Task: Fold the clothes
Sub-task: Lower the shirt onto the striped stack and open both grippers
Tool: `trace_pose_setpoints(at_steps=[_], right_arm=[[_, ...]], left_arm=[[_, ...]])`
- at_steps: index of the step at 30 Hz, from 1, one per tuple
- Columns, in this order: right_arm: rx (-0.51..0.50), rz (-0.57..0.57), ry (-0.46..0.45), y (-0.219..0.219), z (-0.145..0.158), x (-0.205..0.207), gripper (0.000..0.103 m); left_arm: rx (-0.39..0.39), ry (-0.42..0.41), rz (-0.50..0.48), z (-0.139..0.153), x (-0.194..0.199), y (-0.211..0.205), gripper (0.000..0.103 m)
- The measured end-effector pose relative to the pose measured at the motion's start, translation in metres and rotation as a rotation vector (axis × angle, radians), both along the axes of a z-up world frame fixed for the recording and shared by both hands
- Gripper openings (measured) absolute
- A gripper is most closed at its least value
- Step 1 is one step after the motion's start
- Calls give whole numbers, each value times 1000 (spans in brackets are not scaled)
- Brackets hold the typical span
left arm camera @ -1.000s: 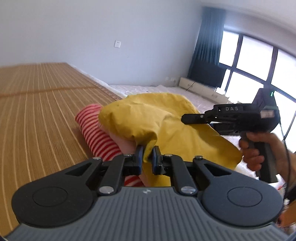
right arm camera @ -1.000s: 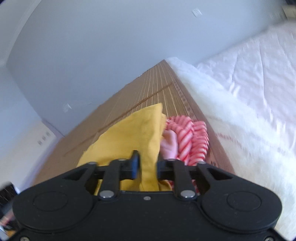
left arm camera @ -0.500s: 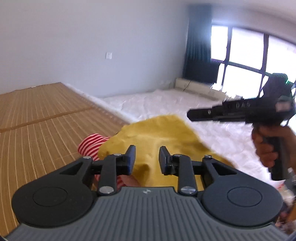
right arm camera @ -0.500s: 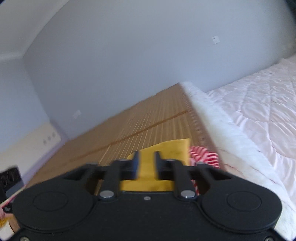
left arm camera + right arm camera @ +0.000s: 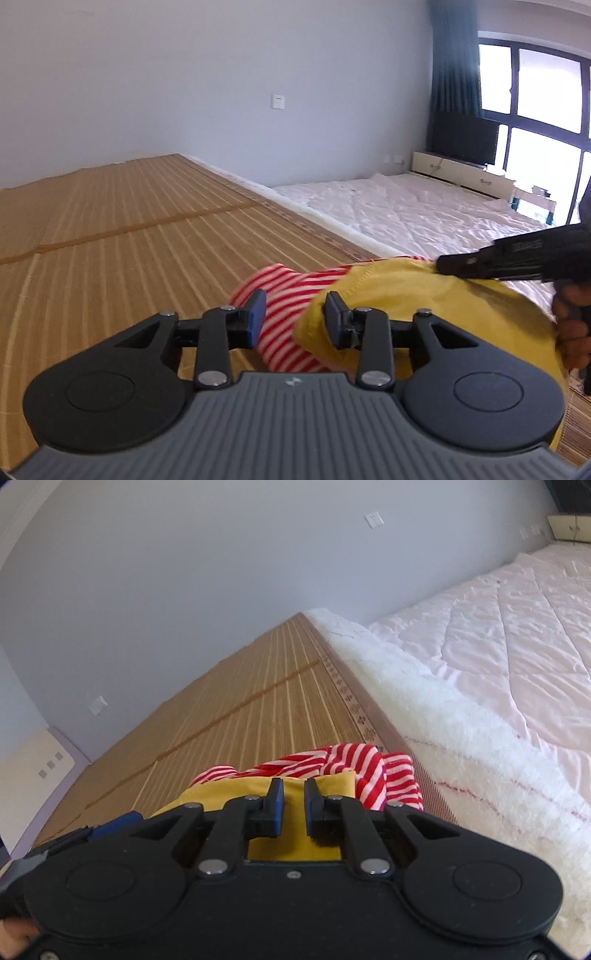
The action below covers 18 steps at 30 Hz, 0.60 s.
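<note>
Two garments [image 5: 406, 295] before opening left hand-held gripper [image 5: 295, 321]

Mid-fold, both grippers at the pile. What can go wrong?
1. Left gripper's jaws are opening, empty, where the yellow garment overlaps the striped garment; a pinch may catch both.
2. Right gripper sits nearly closed over yellow cloth; grip unclear, so a lift might slip.
3. Pile lies near the bamboo mat edge; dragging may push it off.
</note>
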State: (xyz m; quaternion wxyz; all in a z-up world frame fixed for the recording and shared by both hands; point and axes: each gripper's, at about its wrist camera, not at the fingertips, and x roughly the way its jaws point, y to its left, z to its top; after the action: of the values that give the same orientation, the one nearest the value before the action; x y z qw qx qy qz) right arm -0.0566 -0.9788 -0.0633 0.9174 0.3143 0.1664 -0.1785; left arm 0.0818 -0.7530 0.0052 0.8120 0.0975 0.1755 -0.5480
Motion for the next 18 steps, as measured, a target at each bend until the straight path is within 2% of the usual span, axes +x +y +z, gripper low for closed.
trace_pose_setpoints(at_steps=[4, 5, 6, 8, 9, 10, 12, 15, 18], right_arm=[[-25, -7, 16, 11, 34, -26, 27], [-44, 24, 10, 22, 44, -32, 28], [-62, 55, 4, 34, 54, -37, 33], [-134, 119, 12, 65, 68, -48, 45], [-179, 147, 22, 82, 73, -52, 57], [-231, 172, 45, 102, 76, -52, 64], [-328, 185, 109, 141, 73, -44, 66], [-457, 163, 194, 189, 57, -29, 68], [-530, 109, 232, 220, 32, -10, 68]], left_arm=[[-36, -30, -51, 20, -3, 24, 41], [-33, -27, -68, 26, -3, 28, 41], [-26, -18, -81, 30, -3, 33, 41], [-26, 79, -112, 34, 3, 40, 41], [-29, 141, -127, 35, 7, 43, 41], [-32, 205, -150, 35, 9, 49, 41], [-40, 327, -209, 35, 12, 65, 41], [-46, 411, -236, 28, 19, 81, 41], [-34, 529, -293, 15, 28, 79, 41]])
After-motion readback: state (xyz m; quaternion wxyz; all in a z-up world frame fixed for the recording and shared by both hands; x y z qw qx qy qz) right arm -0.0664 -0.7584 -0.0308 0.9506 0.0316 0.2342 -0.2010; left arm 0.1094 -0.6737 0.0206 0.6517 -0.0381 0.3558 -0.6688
